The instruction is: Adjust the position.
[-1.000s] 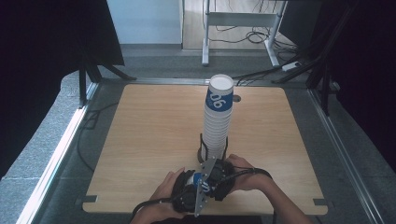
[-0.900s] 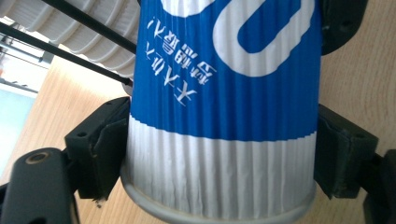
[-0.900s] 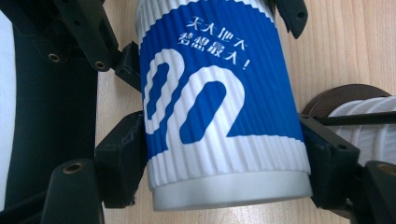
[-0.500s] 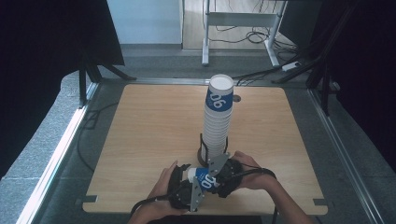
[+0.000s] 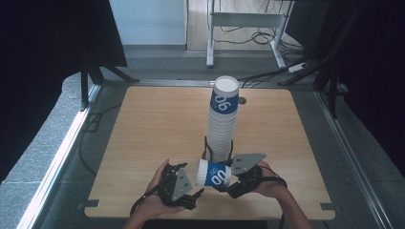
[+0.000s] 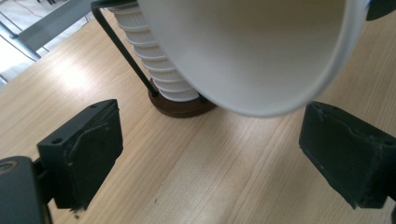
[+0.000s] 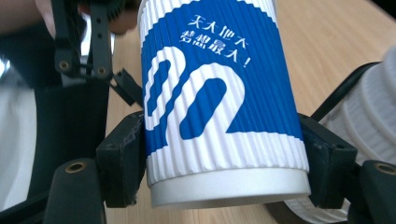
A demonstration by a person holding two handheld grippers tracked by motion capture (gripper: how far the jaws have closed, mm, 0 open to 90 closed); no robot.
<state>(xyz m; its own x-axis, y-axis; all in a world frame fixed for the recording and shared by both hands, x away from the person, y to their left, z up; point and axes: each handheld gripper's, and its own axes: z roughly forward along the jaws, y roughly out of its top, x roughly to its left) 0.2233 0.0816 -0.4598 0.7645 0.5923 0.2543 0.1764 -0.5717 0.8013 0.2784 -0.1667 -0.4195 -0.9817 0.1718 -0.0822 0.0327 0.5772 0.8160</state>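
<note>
At the six o'clock edge of the wooden surface point(image 5: 157, 124), in the high view, the right gripper point(image 5: 228, 180) held a blue-and-white ribbed paper cup point(image 5: 214, 173) on its side, open mouth turned toward nine o'clock. From the right gripper view, the fingers point(image 7: 122, 158) pressed on both flanks of the cup point(image 7: 212, 93) just above its plain white base, and the blue lettering faced the camera. To the nine o'clock side of the cup, the left gripper point(image 5: 188, 188) sat in the person's left hand point(image 5: 155, 195); its fingers point(image 6: 88, 144) had just been opening and stood wide apart, with only bare wood between them. Seen from the left gripper view, the cup's white inside point(image 6: 252, 46) hung above and ahead of those fingers without touching them. Just beyond the held cup, toward twelve o'clock, a tall stack of cups point(image 5: 222, 119) stood upright on a dark round base point(image 6: 180, 105) with black wire posts point(image 6: 123, 49) rising beside it. The person's right hand point(image 5: 270, 183) gripped the right gripper from the three o'clock side.
</note>
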